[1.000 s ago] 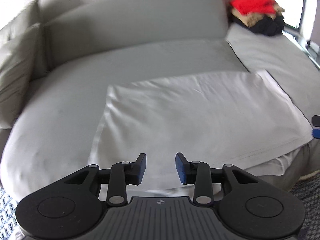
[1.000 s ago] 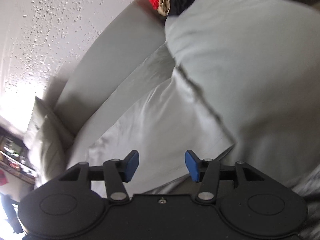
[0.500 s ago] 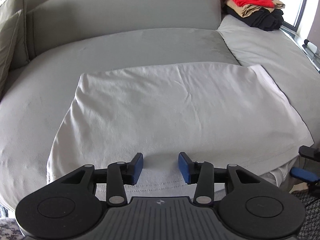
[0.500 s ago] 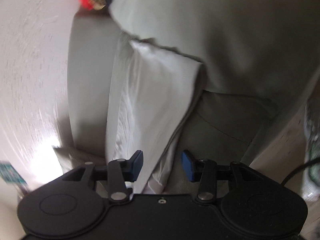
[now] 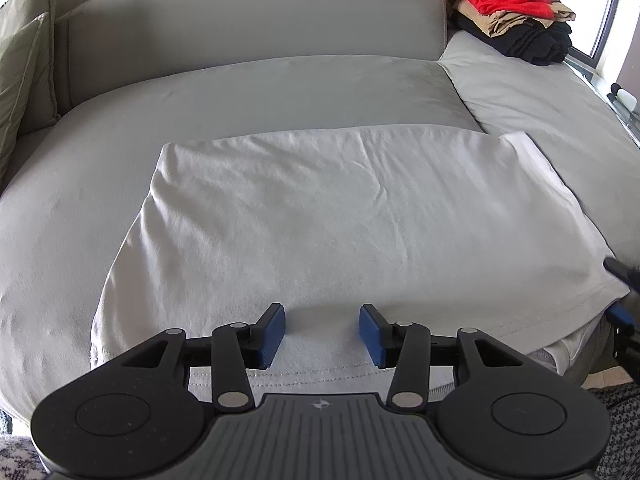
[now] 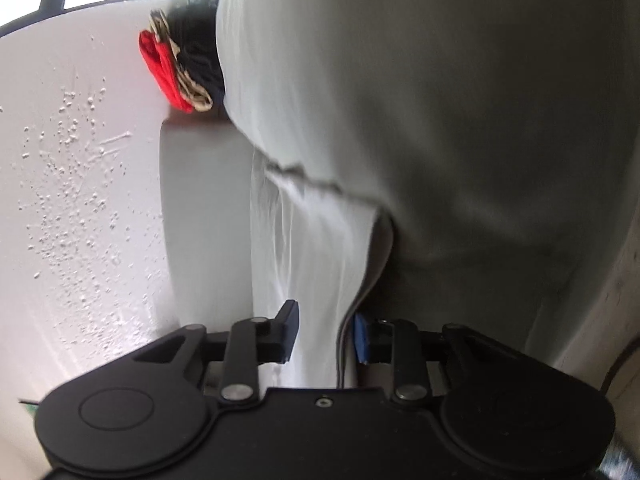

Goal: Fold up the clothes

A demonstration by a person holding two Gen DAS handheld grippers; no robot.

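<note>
While my left gripper (image 5: 322, 330) hovers wide apart over the white cotton garment (image 5: 340, 216) on the grey sofa (image 5: 248, 92), my right gripper (image 6: 325, 332) straddles its edge, not closed.

Both tongs are matte black plastic: the left tongs (image 5: 322, 332) carry blue pads, silver pivot screws, round side discs and a ribbed grey centre; the right tongs (image 6: 326, 336) look alike.

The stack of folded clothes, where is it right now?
In the left wrist view the stack of folded clothes sits far right at the back of the sofa, by the window, beyond the white shirt.
</note>
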